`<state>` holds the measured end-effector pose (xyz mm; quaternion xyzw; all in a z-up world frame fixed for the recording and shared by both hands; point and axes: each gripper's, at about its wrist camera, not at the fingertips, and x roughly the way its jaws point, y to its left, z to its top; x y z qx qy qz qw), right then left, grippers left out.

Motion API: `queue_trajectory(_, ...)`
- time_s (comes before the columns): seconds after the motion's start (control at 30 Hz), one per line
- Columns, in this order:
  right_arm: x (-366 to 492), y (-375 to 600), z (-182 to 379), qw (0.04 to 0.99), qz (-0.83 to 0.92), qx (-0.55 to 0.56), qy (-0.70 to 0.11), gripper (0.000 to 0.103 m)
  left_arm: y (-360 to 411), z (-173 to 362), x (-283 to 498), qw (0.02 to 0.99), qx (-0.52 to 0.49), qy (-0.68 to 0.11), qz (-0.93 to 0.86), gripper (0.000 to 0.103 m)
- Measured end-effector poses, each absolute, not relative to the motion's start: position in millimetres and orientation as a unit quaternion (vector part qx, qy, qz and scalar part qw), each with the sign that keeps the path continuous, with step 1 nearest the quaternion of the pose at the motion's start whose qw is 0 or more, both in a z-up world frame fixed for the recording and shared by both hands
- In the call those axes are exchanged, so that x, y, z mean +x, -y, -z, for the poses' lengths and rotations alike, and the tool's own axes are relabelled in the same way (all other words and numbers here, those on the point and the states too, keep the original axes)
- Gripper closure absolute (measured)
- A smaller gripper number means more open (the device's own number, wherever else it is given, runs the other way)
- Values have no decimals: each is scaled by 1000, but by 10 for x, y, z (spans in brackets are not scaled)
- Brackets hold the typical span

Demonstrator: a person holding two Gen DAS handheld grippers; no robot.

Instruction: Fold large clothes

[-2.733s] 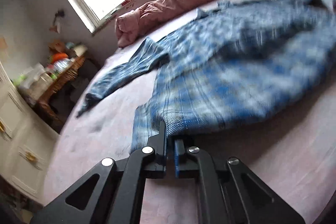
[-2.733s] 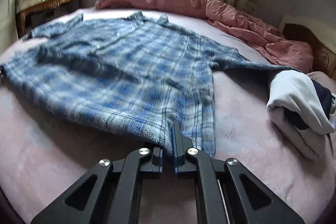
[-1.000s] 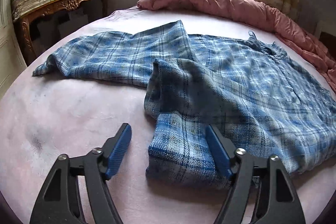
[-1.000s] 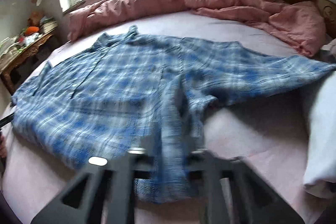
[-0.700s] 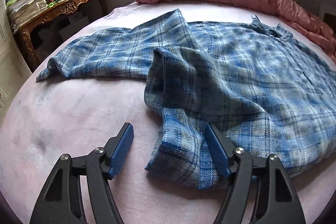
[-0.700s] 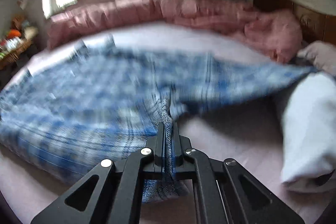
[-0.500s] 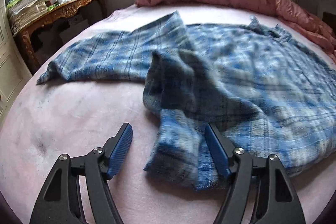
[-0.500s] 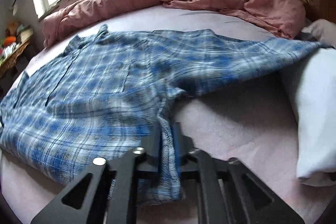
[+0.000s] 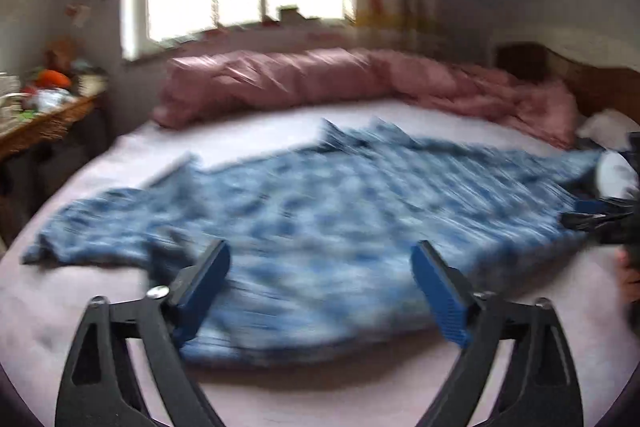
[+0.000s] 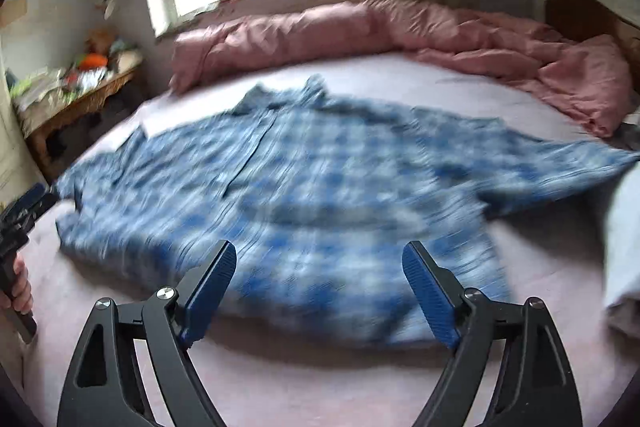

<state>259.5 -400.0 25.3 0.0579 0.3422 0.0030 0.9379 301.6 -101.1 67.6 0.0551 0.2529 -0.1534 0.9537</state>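
Blue plaid shirt flat on bed, collar toward window, sleeves spread sideways, both hand-held grippers just opened, empty.

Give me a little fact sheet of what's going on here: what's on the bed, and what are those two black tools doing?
Garment: blue plaid flannel shirt, spread flat, collar toward the window
Surface: pale pink bed sheet
Behind shirt: crumpled pink quilt along the far edge
Left tool: jaws just opened wide, holding nothing
Right tool: jaws just opened wide, holding nothing
Side table: cluttered wooden table at left
Image quality: motion-blurred
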Motion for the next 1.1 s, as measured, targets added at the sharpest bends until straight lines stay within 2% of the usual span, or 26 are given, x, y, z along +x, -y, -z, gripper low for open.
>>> queue_trajectory(0.07,2696,3922,-113,927,28,23,-374,16,1286,-627,3068,942,71,-281,169,2)
queue_trajectory(0.17,2787,4027,65,906,43,45,-418,16,1687,-550,3090,928,114,-304,184,2)
queue_trajectory(0.27,2819,4103,131,900,43,66,-429,13,1941,-480,3152,921,129,-315,189,2)
queue_trajectory(0.37,2827,4043,163,899,53,46,-433,11,2099,-158,3323,902,155,-369,161,0)
queue_trajectory(0.57,2829,4018,202,896,58,34,-438,4,1843,44,3540,886,65,-424,176,0)
queue_trajectory(0.8,2836,4007,209,896,59,32,-438,2,1845,16,3479,895,60,-402,182,0)
queue_trajectory(1.1,2848,3997,219,897,60,28,-438,2,1618,-228,3357,932,-1,-321,168,0)
